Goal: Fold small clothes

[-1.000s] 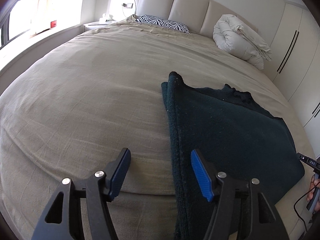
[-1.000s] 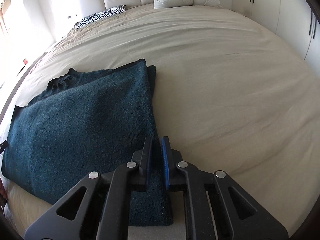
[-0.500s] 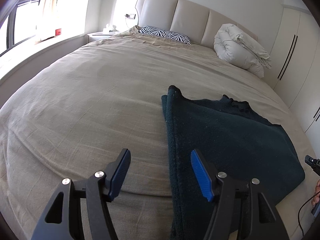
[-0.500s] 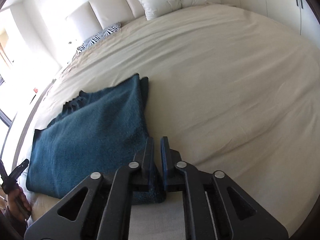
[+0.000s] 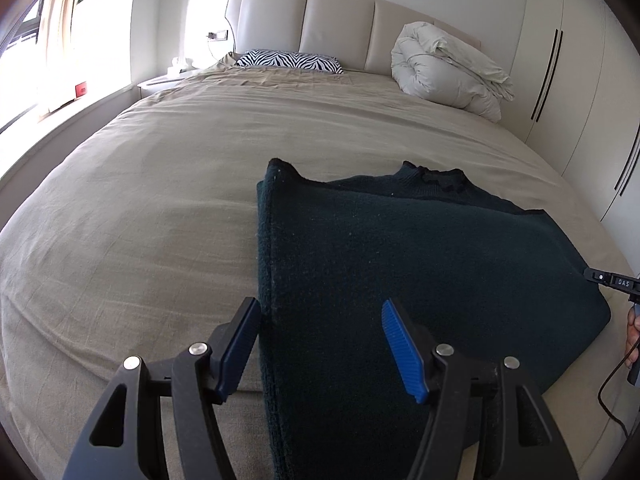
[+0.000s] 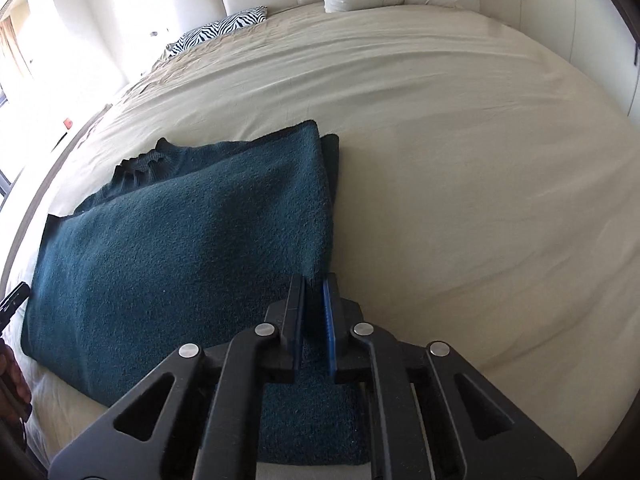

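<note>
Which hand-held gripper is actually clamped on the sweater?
The right hand-held gripper: its jaws are nearly shut, pinching the dark green sweater at its near right edge. The left hand-held gripper is wide open over the sweater's opposite edge.

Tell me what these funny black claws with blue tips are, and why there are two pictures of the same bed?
Those claws are grippers, like big tongs. No robot here: a person holds one in each hand, and each has a small camera looking out along its two fingers. That gives two pictures of one moment.

One picture comes from the left gripper. Its jaws are wide open, above the near left edge of a dark green sweater. It holds nothing.

The other comes from the right gripper. Its jaws are squeezed nearly together at the sweater's near right corner; cloth seems to be pinched between them.

The sweater lies folded on a beige bedsheet. Far back you can see a zebra-striped pillow and a rolled white duvet.

The round, bulging look is just the fisheye lens.
</note>
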Tool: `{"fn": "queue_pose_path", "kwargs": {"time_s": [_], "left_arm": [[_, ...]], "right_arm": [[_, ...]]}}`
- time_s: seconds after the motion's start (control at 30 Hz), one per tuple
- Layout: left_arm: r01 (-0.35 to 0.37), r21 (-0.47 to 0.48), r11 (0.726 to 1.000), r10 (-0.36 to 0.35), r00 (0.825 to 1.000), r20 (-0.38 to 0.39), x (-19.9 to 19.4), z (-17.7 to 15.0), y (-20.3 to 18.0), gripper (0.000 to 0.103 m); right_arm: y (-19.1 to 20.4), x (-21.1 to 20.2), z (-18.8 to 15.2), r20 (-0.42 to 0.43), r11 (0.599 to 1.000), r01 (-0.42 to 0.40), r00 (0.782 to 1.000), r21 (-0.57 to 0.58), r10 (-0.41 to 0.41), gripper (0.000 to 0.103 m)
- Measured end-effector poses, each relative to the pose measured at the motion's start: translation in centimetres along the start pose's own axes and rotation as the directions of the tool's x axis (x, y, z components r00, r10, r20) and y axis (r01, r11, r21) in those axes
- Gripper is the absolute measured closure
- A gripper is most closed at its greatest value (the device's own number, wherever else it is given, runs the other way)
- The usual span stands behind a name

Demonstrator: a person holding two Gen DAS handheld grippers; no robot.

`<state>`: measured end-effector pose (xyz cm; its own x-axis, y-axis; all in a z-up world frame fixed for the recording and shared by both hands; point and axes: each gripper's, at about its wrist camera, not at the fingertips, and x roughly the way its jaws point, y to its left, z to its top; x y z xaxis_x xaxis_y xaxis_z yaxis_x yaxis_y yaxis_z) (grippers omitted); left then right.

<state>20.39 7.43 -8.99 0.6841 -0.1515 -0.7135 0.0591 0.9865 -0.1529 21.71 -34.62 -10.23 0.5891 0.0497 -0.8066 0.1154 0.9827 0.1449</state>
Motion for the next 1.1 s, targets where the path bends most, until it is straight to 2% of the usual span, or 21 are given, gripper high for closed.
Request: {"fn": "queue_pose_path", "kwargs": {"time_s": [0.1,0.2,0.3,0.43,0.5,0.57,0.67,0.73,0.8,0.87,0.9,0.97,1.03,1.1], "left_arm": [[0.0,-0.024,1.0,-0.001,1.0,-0.029,0.7,-0.5,0.3,0.037],[0.003,-0.022,1.0,-0.004,1.0,-0.031,0.8,-0.5,0.3,0.037],[-0.001,-0.015,1.0,0.0,1.0,-0.031,0.7,-0.3,0.2,0.037],[0.001,0.001,1.0,-0.001,1.0,0.008,0.1,0.7,-0.3,0.037],[0.002,0.022,1.0,-0.002,1.0,0.027,0.3,1.7,-0.7,0.037],[0.002,0.046,0.999,-0.004,0.999,0.044,0.8,3.0,-1.1,0.037],[-0.011,0.07,0.997,0.005,0.996,0.093,1.7,5.5,-1.5,0.037],[-0.019,0.068,0.998,0.012,0.995,0.103,2.9,7.2,-1.5,0.036],[-0.034,0.054,0.998,0.028,0.994,0.103,3.9,8.9,-1.6,0.036],[-0.026,0.062,0.998,0.019,0.994,0.111,4.7,10.0,-2.1,0.031],[-0.026,0.069,0.997,0.02,0.995,0.093,5.6,10.3,-2.3,0.024],[-0.035,0.085,0.996,0.033,0.999,0.021,8.0,10.1,-2.4,0.024],[-0.037,0.052,0.998,0.039,0.998,-0.049,10.3,9.3,-1.4,0.024],[0.011,0.003,1.0,-0.011,0.999,-0.037,10.5,8.7,-0.1,0.025]], "right_arm": [[0.1,-0.4,-0.3,0.006,0.999,0.036,0.999,-0.023,-0.036,0.101],[-0.6,-0.5,-0.7,0.009,0.999,0.04,0.999,0.008,-0.04,0.101],[-1.4,-0.1,-1.0,0.01,0.999,0.021,1.0,0.044,-0.021,0.1],[-1.6,0.3,-1.0,0.011,0.998,-0.011,1.0,0.054,0.011,0.096],[-1.7,-0.1,-0.7,0.014,0.998,0.021,1.0,0.065,-0.022,0.075],[-1.9,-1.1,-0.2,0.057,0.992,0.078,0.995,0.1,-0.084,0.058],[-1.8,-3.2,0.9,0.158,0.987,0.069,0.983,0.148,-0.093,0.057],[-0.5,-3.4,1.8,0.176,0.992,-0.001,0.984,0.124,-0.021,0.057],[1.7,-2.7,2.9,0.166,0.995,-0.073,0.984,0.062,0.062,0.057],[4.0,-1.4,4.0,0.14,0.987,-0.161,0.978,0.031,0.155,0.057],[5.0,-0.7,4.6,0.127,0.976,-0.217,0.969,0.028,0.212,0.057],[7.0,1.4,5.9,0.093,0.938,-0.346,0.935,0.025,0.342,0.057],[8.8,4.2,6.8,0.05,0.919,-0.392,0.92,0.046,0.39,0.057],[9.3,7.7,7.3,-0.025,0.902,-0.416,0.907,0.115,0.421,0.058]]}}
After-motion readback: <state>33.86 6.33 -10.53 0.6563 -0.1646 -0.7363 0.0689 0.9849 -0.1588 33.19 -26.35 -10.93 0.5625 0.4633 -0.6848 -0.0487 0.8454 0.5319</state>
